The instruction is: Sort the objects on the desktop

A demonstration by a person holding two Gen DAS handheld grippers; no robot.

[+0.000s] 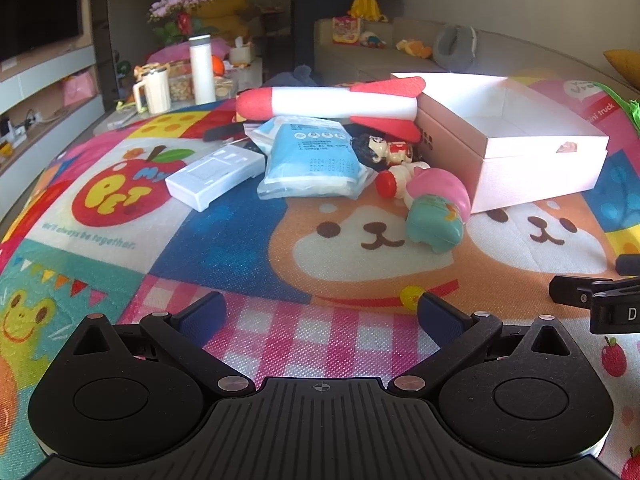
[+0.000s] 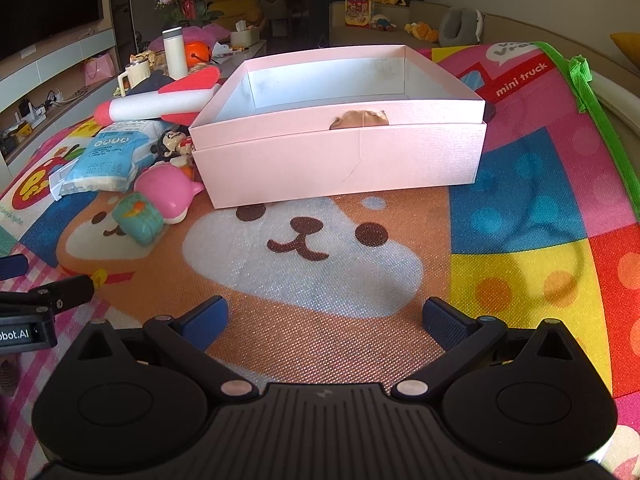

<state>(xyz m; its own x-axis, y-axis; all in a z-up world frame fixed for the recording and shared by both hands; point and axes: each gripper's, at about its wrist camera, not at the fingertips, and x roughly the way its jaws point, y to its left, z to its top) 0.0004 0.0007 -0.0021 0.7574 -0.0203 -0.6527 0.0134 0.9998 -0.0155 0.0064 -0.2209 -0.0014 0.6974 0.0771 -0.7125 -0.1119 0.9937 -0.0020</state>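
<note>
An open pink box (image 2: 340,156) stands on the colourful play mat and looks empty inside; it also shows in the left wrist view (image 1: 516,148). Left of it lies a pile: a red-and-white foam rocket (image 1: 332,106), a blue tissue pack (image 1: 316,158), a white power strip (image 1: 216,178), a small doll figure (image 1: 384,148), a red-capped bottle (image 1: 394,182), and a pink and teal toy (image 1: 438,212). My left gripper (image 1: 320,312) is open and empty, short of the pile. My right gripper (image 2: 326,316) is open and empty, in front of the box.
A low table behind the mat holds a white flask (image 1: 201,70), a mug (image 1: 154,92) and a tissue box (image 1: 242,54). A sofa with toys (image 1: 400,46) stands at the back. The mat's green edge (image 2: 600,120) runs along the right.
</note>
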